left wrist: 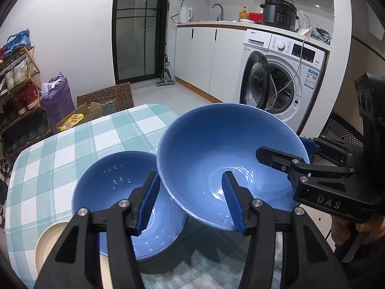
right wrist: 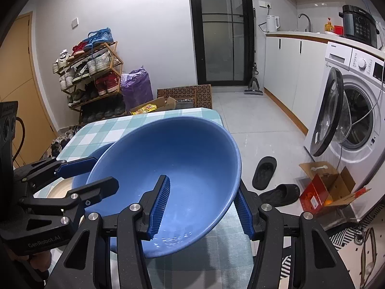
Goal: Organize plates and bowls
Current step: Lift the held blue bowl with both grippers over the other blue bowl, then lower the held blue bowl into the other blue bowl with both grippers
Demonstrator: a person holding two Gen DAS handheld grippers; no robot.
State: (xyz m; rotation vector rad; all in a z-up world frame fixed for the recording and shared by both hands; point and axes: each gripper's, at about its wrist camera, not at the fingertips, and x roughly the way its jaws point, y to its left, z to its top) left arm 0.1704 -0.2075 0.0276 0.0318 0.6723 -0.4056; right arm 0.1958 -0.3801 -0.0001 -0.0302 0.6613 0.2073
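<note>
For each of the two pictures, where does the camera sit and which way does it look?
Left wrist: on the left gripper, facing forward and down at the lifted blue bowl; the right gripper and a hand show.
Right wrist: on the right gripper, facing the same bowl; the left gripper shows.
Shared: bowl, lower bowl, checked table.

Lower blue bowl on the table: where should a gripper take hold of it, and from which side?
Pinch the rim of the lower bowl on its left arc, coming from above, one finger inside and one outside. It sits upright with a thin flaring wall, and the raised bowl overhangs its right side.
</note>
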